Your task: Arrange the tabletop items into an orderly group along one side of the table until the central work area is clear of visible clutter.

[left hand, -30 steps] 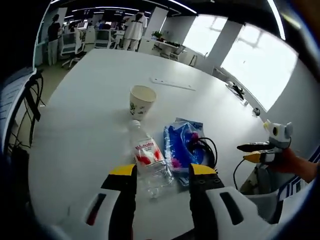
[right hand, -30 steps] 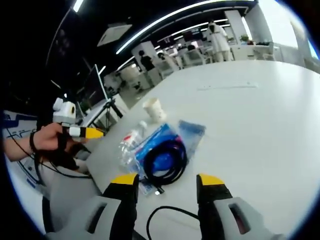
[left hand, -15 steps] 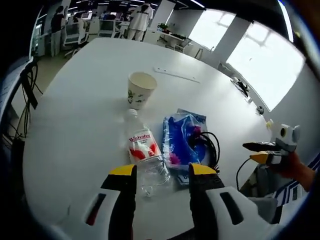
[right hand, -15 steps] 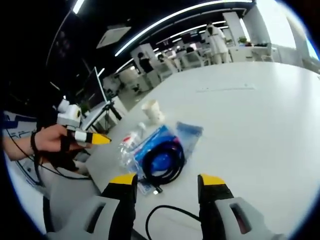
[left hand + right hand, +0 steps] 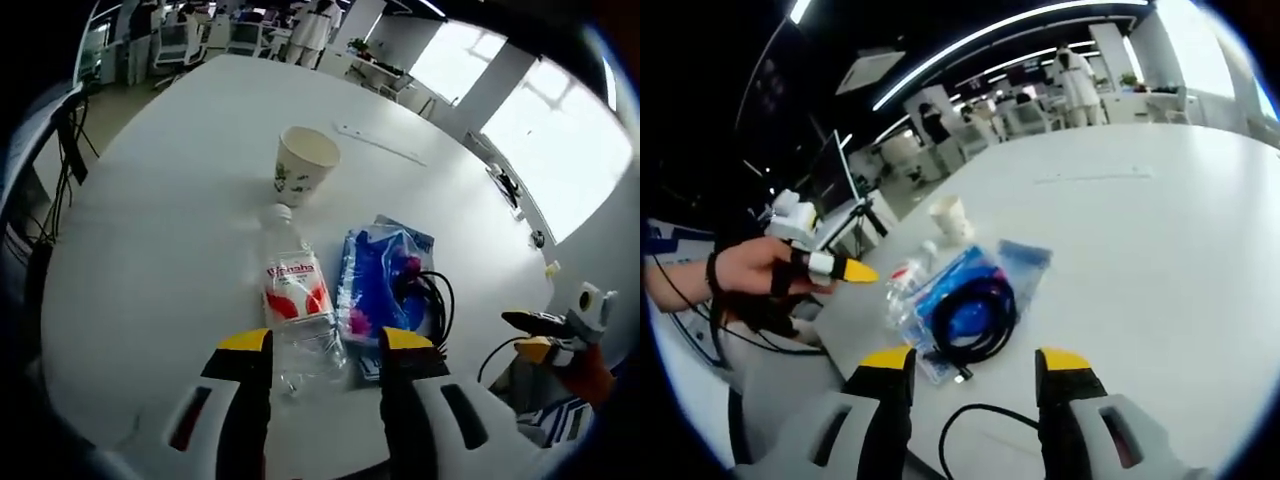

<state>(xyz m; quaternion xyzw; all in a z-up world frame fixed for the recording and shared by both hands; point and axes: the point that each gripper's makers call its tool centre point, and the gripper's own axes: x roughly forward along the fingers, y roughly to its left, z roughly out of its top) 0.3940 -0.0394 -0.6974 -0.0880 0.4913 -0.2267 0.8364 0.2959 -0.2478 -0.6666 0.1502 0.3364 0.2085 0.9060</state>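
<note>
Here my left gripper (image 5: 322,345) has its jaws released, spread to either side of the base of the water bottle (image 5: 296,312). The bottle lies on its side on the white surface (image 5: 150,220), long axis running straight away from the jaws, cap far. Right of it sits the blue packet (image 5: 375,285) under a black cable (image 5: 970,315). Farther off stands the paper cup (image 5: 304,165). My right gripper (image 5: 975,365) seems parted and empty, farther back.
</note>
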